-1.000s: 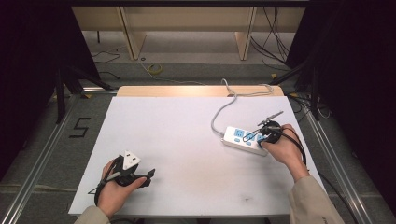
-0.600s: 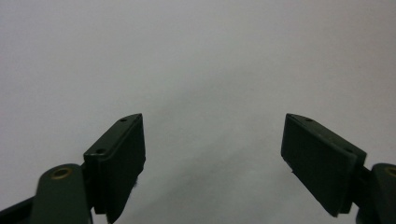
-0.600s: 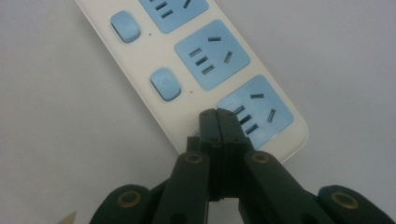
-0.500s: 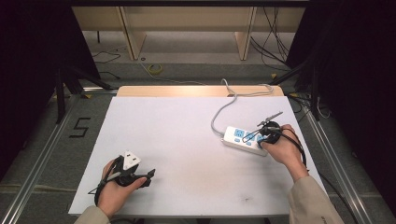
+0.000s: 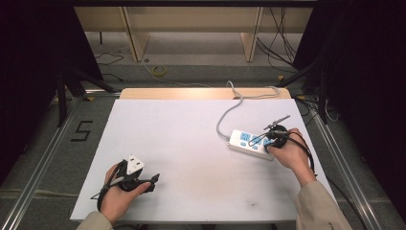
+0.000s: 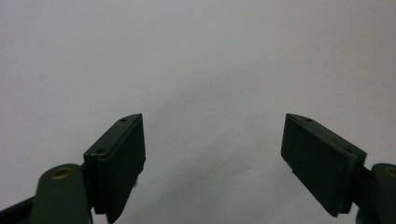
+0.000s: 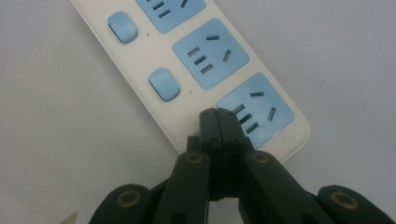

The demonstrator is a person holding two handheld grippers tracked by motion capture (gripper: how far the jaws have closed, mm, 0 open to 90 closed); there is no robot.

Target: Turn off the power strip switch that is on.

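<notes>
Nearest me, at about 7 o'clock on the desk (image 5: 201,124), my left gripper (image 5: 152,179) lies in the hand with its fingers (image 6: 119,158) spread wide and nothing but bare white surface between them. Across at 3 o'clock, my right gripper (image 7: 217,122) has its fingers pressed together, nothing held, their joined tips touching down on the near end of the strip (image 5: 249,143). In the right gripper view the tips rest on the white casing just beside the last blue socket (image 7: 256,111), about where that socket's switch would sit; the two visible switches (image 7: 164,84) lie farther up the same edge, so I judge I am pressing or about to press a button, though the button itself is hidden under the tips. The strip lies flat and slantwise on the right half of the desk, with its cable (image 5: 225,115) curling away toward 12 o'clock and off the far edge. I would expect the strip to be light, rigid plastic, smooth enough to skate on this surface if pushed sideways, so pressure should go straight down; to lift it I would span its narrow width near the middle, away from the stiff pull of the cable.
</notes>
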